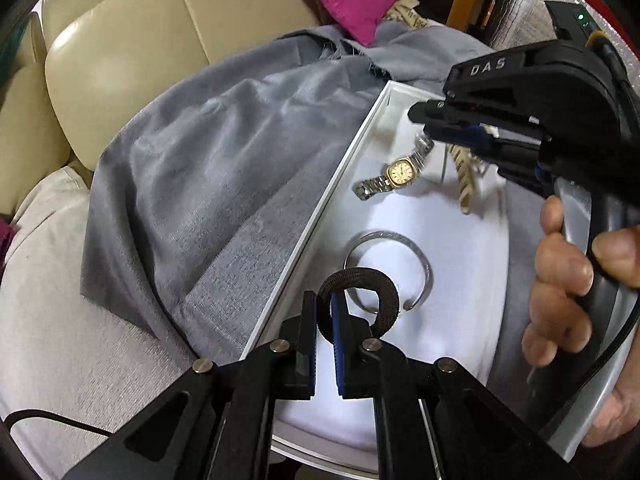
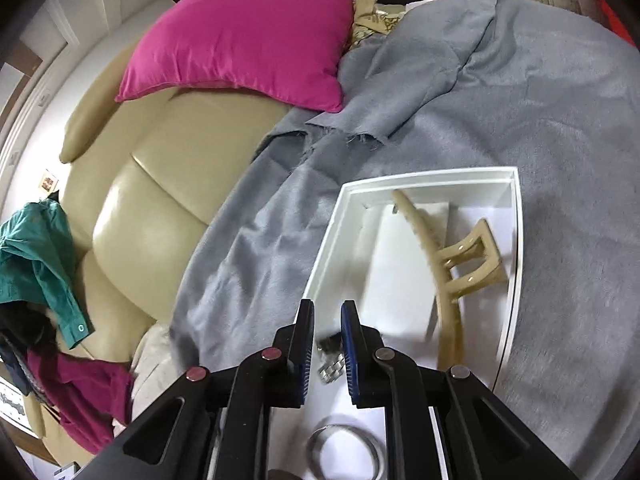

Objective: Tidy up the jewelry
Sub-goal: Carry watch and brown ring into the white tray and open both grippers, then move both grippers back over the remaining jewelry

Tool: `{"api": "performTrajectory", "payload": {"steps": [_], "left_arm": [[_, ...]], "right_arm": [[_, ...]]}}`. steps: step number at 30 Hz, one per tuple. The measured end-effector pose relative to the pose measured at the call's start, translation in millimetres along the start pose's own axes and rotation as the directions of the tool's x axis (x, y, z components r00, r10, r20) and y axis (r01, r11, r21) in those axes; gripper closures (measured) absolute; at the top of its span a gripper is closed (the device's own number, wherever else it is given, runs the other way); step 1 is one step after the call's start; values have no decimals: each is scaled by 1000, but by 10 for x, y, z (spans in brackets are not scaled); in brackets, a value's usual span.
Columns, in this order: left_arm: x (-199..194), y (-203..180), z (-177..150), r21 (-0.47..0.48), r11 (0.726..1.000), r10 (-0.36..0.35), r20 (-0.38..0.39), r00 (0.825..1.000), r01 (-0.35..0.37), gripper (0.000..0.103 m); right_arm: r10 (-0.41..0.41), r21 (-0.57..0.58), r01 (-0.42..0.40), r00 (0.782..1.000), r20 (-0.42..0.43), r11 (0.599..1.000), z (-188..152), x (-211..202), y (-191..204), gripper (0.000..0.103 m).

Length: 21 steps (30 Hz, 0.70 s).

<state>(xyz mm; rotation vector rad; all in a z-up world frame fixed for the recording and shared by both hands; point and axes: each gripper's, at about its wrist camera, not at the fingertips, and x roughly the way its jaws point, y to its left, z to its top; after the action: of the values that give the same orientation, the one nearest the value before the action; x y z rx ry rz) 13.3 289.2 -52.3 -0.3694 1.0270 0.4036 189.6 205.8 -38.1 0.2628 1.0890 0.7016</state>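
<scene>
A white tray (image 1: pixel 320 216) lies on grey cloth. In it lie a gold-faced watch (image 1: pixel 400 172), a silver bangle (image 1: pixel 424 264) and a beige hair claw (image 2: pixel 452 264). My left gripper (image 1: pixel 325 312) is shut on a black hair tie (image 1: pixel 380 292), held just above the bangle. My right gripper (image 2: pixel 327 320) is open and empty, hovering over the watch band (image 2: pixel 332 368); it also shows in the left wrist view (image 1: pixel 440 120), above the tray's far part. The bangle also shows in the right wrist view (image 2: pixel 344 448).
A grey cloth (image 2: pixel 540 112) covers the surface. A beige leather sofa (image 2: pixel 152 184) with a magenta cushion (image 2: pixel 240 36) lies to the left. Green and magenta clothes (image 2: pixel 36 252) lie at the far left. A white cloth (image 1: pixel 60 320) lies at the near left.
</scene>
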Motion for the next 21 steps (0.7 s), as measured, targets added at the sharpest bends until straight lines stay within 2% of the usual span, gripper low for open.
{"api": "performTrajectory", "payload": {"steps": [6, 9, 10, 11, 13, 16, 18, 21], "left_arm": [[120, -27, 3, -4, 1000, 15, -51, 999, -15, 96], [132, -31, 10, 3, 1000, 27, -50, 998, -27, 94], [131, -42, 9, 6, 1000, 28, -50, 998, -28, 88], [129, -55, 8, 10, 1000, 29, -49, 998, -28, 74], [108, -78, 13, 20, 999, 27, -36, 999, -26, 59], [29, -136, -1, 45, 998, 47, 9, 999, -47, 55], [-9, -143, -11, 50, 997, 62, 27, 998, -63, 49], [-59, -153, -11, 51, 995, 78, 53, 996, -81, 47]], "right_arm": [[7, 14, -6, 1000, -12, 1000, 12, 59, -66, 87], [28, 8, -28, 1000, 11, 1000, -19, -77, -68, 87], [37, 3, -38, 999, 20, 999, -29, -160, -77, 87], [44, 2, -44, 999, 28, 999, -42, -229, -85, 87], [46, 2, -46, 997, 56, 999, -91, -437, -130, 87], [53, 28, -56, 994, 92, 998, -183, -775, -271, 87], [39, 38, -44, 992, 123, 998, -253, -1053, -400, 87], [26, 69, -37, 987, 158, 997, -363, -1452, -617, 85]]}}
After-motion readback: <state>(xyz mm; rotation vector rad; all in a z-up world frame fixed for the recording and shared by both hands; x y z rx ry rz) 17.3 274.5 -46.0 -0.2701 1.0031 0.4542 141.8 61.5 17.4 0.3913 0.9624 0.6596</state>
